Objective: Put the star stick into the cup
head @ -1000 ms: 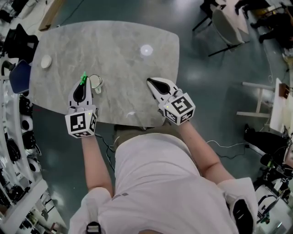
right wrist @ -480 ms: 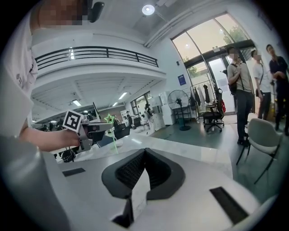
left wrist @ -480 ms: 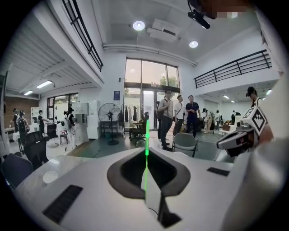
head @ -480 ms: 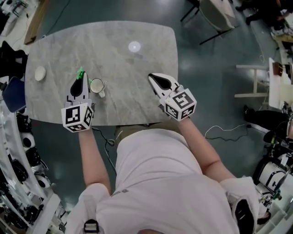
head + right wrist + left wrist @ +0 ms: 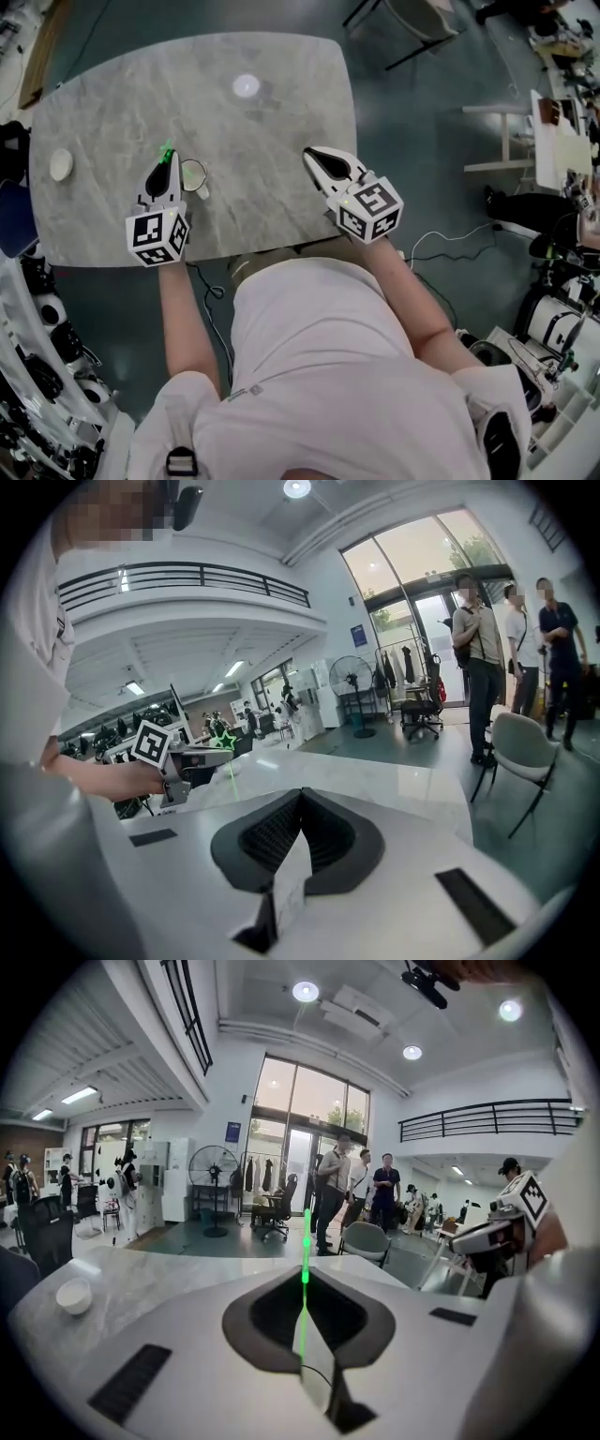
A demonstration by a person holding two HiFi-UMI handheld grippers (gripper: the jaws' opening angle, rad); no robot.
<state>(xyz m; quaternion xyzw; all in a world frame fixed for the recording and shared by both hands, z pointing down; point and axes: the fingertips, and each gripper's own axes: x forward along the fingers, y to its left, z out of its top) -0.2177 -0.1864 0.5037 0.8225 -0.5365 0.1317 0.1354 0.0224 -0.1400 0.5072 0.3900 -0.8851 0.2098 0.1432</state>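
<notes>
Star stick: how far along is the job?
Done: the left gripper is shut on the star stick. In hand: the stick is held beside the cup, not in it. Left: move it over the cup and drop it in. The right gripper is shut and empty.

One marble table (image 5: 272, 159), one cup (image 5: 194, 174), one green star stick (image 5: 168, 151), one small white bowl (image 5: 61, 164) and one white disc (image 5: 246, 85); two grippers, the left gripper (image 5: 165, 165) and the right gripper (image 5: 309, 155), held by one person (image 5: 319, 375); three bystanders (image 5: 478, 658) and one standing fan (image 5: 357, 691) behind.
</notes>
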